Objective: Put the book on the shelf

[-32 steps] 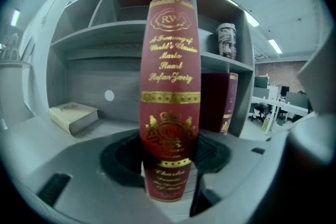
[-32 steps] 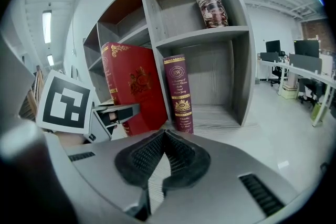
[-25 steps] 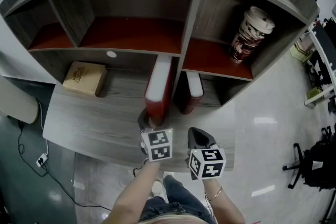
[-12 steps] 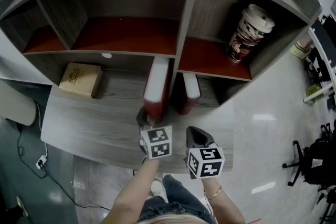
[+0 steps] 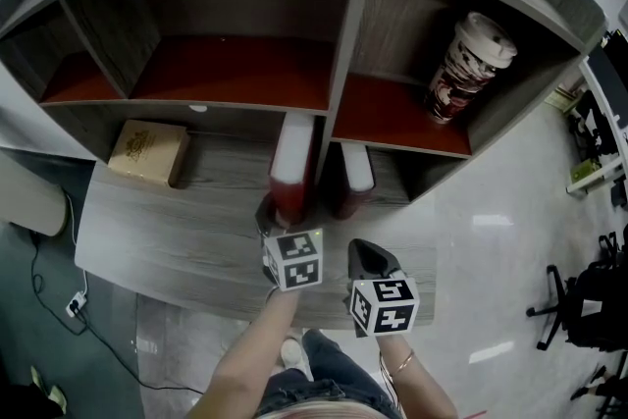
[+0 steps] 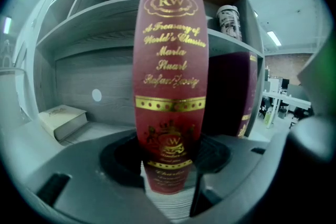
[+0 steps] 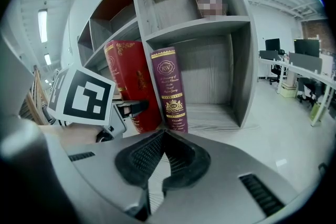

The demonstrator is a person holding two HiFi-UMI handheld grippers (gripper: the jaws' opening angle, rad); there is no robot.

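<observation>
A red book [image 5: 294, 160] with gold lettering stands upright on the shelf's bottom board [image 5: 196, 211], just left of the vertical divider. My left gripper [image 5: 278, 214] is shut on the lower end of the red book's spine [image 6: 170, 86]. In the right gripper view the red book [image 7: 126, 84] stands beside a dark maroon book [image 7: 170, 89], with the left gripper's finger [image 7: 131, 107] against it. The maroon book [image 5: 355, 174] stands in the lower right compartment. My right gripper [image 5: 368, 260] hangs in front of the shelf, shut [image 7: 164, 136] and holding nothing.
A tan book [image 5: 149, 150] lies flat at the left of the bottom board, also visible as the tan book [image 6: 62, 119]. A patterned paper cup [image 5: 469, 62] stands on the upper right shelf. Upper compartments have red floors. Desks and chairs [image 7: 294, 71] stand at the right.
The left gripper and the red book have edged slightly toward the shelf. The right gripper has barely moved.
</observation>
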